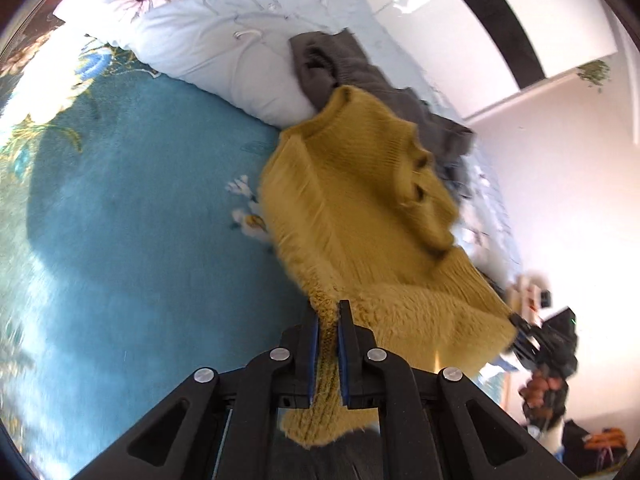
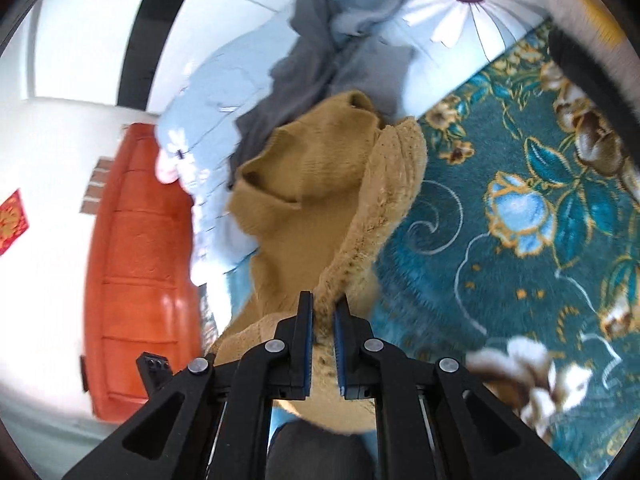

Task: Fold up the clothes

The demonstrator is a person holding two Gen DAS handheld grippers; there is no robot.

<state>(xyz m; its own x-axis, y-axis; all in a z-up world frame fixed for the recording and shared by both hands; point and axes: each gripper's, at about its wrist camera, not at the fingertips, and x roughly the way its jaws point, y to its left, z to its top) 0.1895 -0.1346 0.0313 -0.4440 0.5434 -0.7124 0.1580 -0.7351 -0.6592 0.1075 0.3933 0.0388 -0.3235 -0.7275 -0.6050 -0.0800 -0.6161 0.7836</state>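
Observation:
A mustard-yellow knit sweater (image 1: 352, 208) with a fleecy inside hangs stretched over a teal floral blanket (image 1: 132, 216). My left gripper (image 1: 329, 312) is shut on its hem edge. My right gripper (image 2: 324, 308) is shut on another edge of the same sweater (image 2: 312, 168), and it also shows far right in the left wrist view (image 1: 524, 326). The sweater is lifted between the two grippers, its collar end near a grey garment (image 1: 352, 68).
A pale blue flowered quilt (image 1: 208, 32) lies bunched behind the sweater, with the grey garment (image 2: 316, 60) on it. An orange-red wooden door (image 2: 140, 264) and white wall are at left in the right wrist view. Teal blanket (image 2: 500, 240) spreads to the right.

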